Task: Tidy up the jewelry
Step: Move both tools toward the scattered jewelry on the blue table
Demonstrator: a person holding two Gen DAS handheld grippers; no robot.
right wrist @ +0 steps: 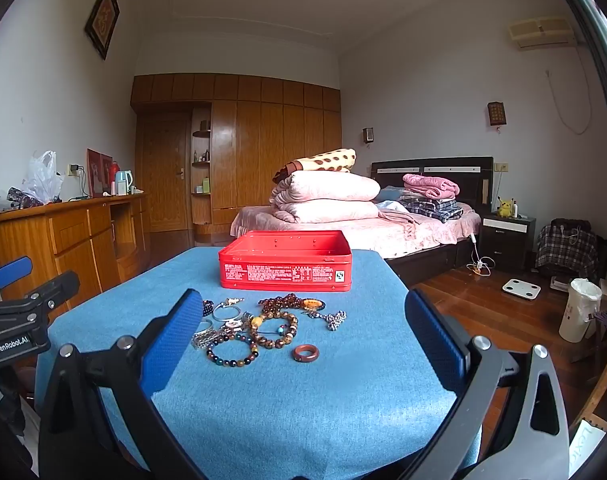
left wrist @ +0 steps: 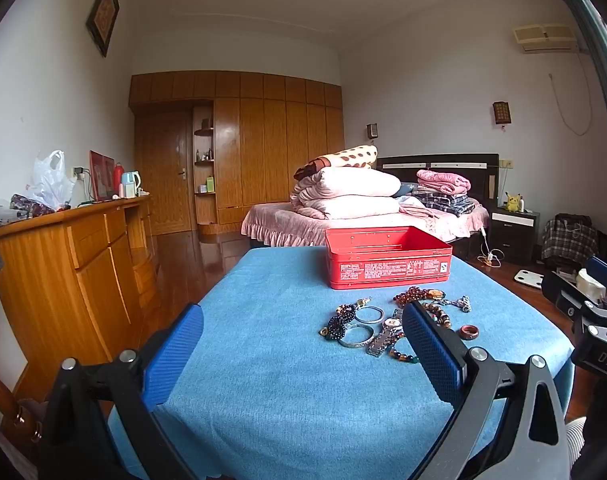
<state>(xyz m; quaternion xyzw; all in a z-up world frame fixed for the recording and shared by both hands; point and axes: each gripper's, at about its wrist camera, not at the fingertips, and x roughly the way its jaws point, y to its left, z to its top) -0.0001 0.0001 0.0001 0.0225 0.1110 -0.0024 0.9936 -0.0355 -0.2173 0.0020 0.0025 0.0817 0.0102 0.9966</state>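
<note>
A lidless red tin (right wrist: 285,262) stands upright on blue cloth, behind loosely scattered bracelets (right wrist: 273,330) and a brown ring (right wrist: 305,353).

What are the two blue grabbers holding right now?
Nothing. The left gripper and right gripper are both open and bare, and the jewelry lies on the blue cloth.

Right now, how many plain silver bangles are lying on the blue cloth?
2. One silver bangle lies nearer the red tin; the second bangle lies nearer the camera, beside the watch. The pile may hide others.
</note>
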